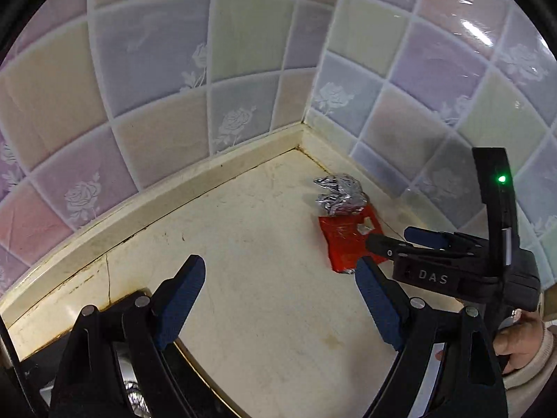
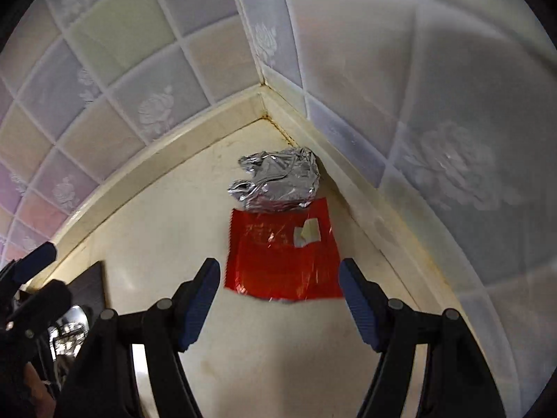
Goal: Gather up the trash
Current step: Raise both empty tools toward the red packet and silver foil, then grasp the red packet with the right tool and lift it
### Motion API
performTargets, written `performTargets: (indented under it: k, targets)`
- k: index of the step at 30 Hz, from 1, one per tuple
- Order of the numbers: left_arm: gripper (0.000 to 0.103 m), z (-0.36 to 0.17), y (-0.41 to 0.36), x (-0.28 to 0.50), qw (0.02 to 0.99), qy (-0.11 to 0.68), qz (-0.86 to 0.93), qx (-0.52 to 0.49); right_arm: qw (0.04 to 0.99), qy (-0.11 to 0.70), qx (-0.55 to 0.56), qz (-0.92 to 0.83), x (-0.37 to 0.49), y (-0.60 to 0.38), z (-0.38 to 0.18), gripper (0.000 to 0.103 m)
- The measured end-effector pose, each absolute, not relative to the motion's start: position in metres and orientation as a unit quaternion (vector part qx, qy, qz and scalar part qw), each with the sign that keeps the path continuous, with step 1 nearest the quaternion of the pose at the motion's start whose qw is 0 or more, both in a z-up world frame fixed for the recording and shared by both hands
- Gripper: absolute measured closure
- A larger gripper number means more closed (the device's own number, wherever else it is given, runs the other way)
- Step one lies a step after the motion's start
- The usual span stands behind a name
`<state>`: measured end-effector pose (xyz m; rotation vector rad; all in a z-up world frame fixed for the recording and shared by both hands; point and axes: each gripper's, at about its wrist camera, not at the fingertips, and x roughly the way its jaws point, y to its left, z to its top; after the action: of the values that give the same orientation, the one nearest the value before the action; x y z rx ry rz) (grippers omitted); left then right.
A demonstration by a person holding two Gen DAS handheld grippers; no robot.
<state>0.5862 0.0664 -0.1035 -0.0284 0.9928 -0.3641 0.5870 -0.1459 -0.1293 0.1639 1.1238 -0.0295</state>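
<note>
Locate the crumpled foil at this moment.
The crumpled foil lies on the countertop in the tiled wall corner, overlapping the far edge of the red wrapper, ahead of the open right hand-held gripper.

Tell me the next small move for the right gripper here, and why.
Probably ease the right gripper down onto the red wrapper and close. Its jaws stand open and empty, with the wrapper lying flat on the counter just ahead between them. The crumpled foil sits behind it in the corner, overlapping its far edge, so it can wait.

bare countertop open, tiled walls hemming wrapper
</note>
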Motion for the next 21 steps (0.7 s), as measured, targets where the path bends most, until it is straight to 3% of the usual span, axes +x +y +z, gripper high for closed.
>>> performTargets:
  k: [13, 14, 15, 16, 18, 21]
  targets:
    - [0.016, -0.127, 0.067, 0.621, 0.856, 0.483, -0.183, -0.005, 0.831, 0.554, 0.027, -0.031, 0.610, -0.146, -0.172, 0.032]
    - [0.016, -0.126, 0.066, 0.621, 0.856, 0.484, -0.184, -0.004, 0.830, 0.556, 0.017, -0.035, 0.610, -0.143, -0.173, 0.037]
    - [0.016, -0.126, 0.065, 0.621, 0.855, 0.485, -0.186, -0.003, 0.832, 0.553, 0.000, -0.042, 0.608, -0.139, -0.173, 0.050]
    - [0.016, -0.126, 0.062, 0.622, 0.854, 0.485, -0.189, -0.001, 0.834, 0.551, -0.010, -0.043, 0.606, -0.136, -0.172, 0.057]
    - [0.016, -0.125, 0.058, 0.623, 0.852, 0.486, -0.196, 0.003, 0.836, 0.548, -0.012, -0.040, 0.603, -0.134, -0.170, 0.087]
    - [0.016, -0.125, 0.050, 0.623, 0.848, 0.488, -0.206, 0.011, 0.835, 0.548, -0.008, -0.034, 0.596, -0.137, -0.168, 0.090]
